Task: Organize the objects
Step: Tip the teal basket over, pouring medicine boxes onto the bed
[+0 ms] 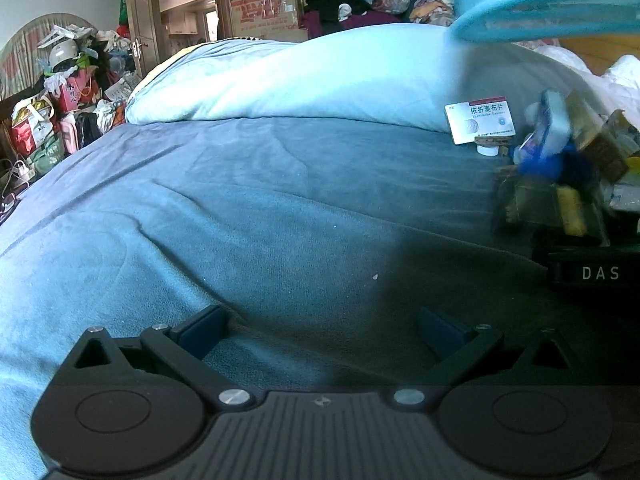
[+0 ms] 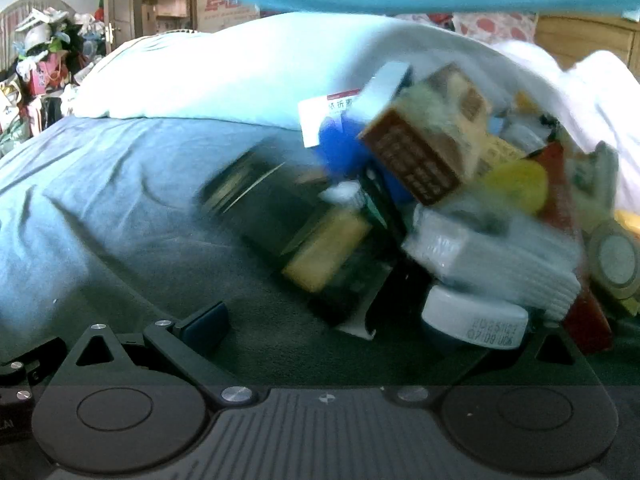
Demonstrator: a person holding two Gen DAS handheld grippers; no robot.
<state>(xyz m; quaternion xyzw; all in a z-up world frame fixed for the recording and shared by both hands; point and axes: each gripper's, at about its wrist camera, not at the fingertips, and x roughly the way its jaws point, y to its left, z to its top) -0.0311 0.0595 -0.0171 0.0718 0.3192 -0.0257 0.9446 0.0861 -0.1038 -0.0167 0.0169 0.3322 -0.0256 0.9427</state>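
The left tool point(image 1: 322, 332) sits low and level, its two dark fingers spread wide apart with nothing between them. Its left finger pad point(image 1: 202, 330) and right finger pad point(image 1: 440, 330) both point forward, angled slightly outward. The right tool point(image 2: 320, 328) is held in much the same low, forward-facing pose. Its left finger point(image 2: 204, 326) is plainly seen, set far out to the side; its other finger is mostly hidden, yet the linkage stands spread, so the jaws are wide apart and grip nothing. No hands or arms show in either view.
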